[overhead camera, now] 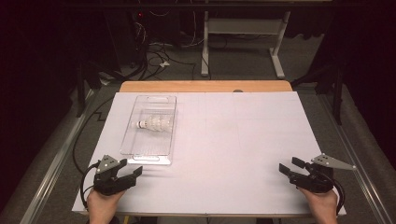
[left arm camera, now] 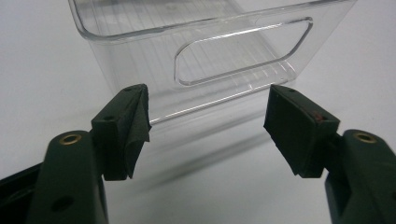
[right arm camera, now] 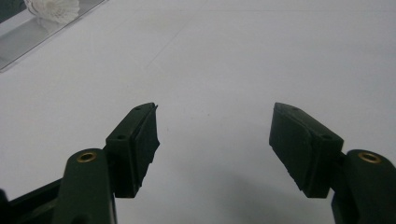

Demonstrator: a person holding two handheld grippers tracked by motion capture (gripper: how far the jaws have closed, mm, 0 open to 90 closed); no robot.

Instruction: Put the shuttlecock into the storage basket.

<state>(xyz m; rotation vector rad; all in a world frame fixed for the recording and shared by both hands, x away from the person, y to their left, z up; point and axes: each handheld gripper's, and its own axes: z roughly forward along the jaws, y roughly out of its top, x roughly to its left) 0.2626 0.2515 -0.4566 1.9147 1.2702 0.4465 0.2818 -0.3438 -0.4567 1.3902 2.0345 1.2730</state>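
Observation:
A clear plastic bin [overhead camera: 140, 151] lies on the white table sheet at the left, its long side running away from me. Inside it rests a white shuttlecock stack [overhead camera: 152, 124], lying on its side. My left gripper [overhead camera: 130, 171] sits near the front left edge, open, its jaws pointing at the bin's near end wall with the handle slot [left arm camera: 243, 51]; a short gap separates them. My right gripper [overhead camera: 290, 166] rests at the front right, open with nothing between its jaws, aimed left across the bare sheet. In the right gripper view the shuttlecocks [right arm camera: 53, 9] show at the top left corner.
The white sheet [overhead camera: 233, 140] covers a wooden table [overhead camera: 205, 86] whose far edge shows. Beyond it are the floor with cables [overhead camera: 154, 56] and a white desk frame [overhead camera: 243, 42]. Metal rails run along both table sides.

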